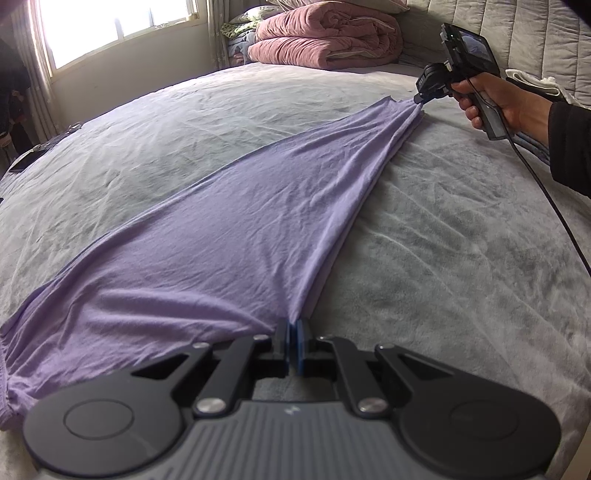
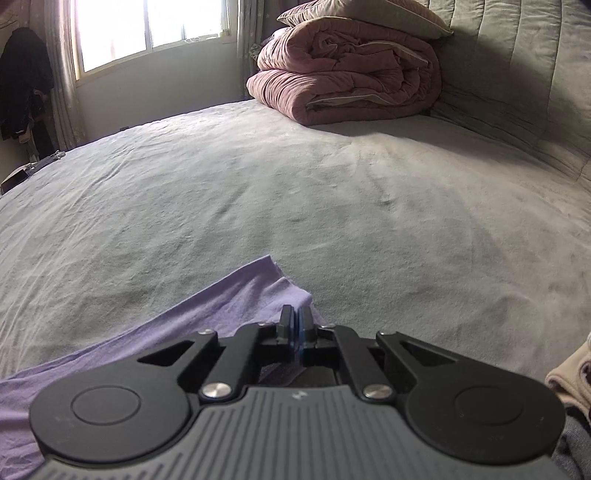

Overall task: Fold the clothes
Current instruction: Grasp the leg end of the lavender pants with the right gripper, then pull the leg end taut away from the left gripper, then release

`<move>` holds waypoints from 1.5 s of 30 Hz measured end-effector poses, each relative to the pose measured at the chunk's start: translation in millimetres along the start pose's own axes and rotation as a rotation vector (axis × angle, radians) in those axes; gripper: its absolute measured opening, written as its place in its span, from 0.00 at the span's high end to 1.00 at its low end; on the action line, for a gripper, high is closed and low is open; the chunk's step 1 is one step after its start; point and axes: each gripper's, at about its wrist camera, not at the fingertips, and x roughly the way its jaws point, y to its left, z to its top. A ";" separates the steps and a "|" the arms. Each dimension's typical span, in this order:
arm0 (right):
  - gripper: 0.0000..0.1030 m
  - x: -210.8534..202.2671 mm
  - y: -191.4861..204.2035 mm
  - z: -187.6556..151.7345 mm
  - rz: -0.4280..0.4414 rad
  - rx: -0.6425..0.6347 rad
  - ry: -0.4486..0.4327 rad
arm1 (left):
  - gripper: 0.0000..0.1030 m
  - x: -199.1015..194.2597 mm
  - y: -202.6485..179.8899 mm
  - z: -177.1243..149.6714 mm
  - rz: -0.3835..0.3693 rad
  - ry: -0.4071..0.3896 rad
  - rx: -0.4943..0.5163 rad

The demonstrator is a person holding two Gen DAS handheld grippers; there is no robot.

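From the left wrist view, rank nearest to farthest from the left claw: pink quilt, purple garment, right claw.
1. Purple garment: pinched in the left claw, stretching away.
2. Right claw: upper right, gripping the garment's far end.
3. Pink quilt: folded at the bed's far end.

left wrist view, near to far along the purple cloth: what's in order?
Left tongs shut on the near corner → purple cloth stretched across the grey bedspread → right tongs pinching the far corner → folded pink quilt → window.
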 end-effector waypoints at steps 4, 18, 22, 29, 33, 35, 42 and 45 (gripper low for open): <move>0.99 1.0 -0.3 2.9 -0.016 -0.024 -0.007 | 0.97 -1.6 1.9 0.5 -0.010 0.002 -0.006; 0.99 5.9 -9.7 7.0 0.002 0.010 0.017 | 0.99 -7.2 12.5 2.2 -0.073 0.011 -0.048; 0.99 4.9 -9.2 6.7 -0.001 0.006 0.016 | 1.00 -5.7 12.5 0.9 -0.072 0.016 -0.042; 0.99 13.9 -10.7 -3.8 0.001 0.009 0.047 | 0.98 -13.9 20.3 3.7 -0.118 -0.001 -0.070; 0.99 17.2 -10.5 -7.5 0.007 0.001 0.050 | 0.97 -19.8 23.5 5.4 -0.086 -0.047 -0.090; 0.99 17.1 -8.8 -8.0 0.009 -0.003 0.043 | 0.95 -15.2 18.1 6.3 -0.084 -0.051 -0.071; 0.99 18.3 -5.4 -5.8 0.004 -0.024 0.034 | 0.95 1.5 7.9 3.6 -0.018 -0.042 0.012; 0.99 12.5 -7.5 -3.0 0.007 -0.018 0.006 | 0.98 3.2 7.0 2.0 -0.051 -0.007 0.013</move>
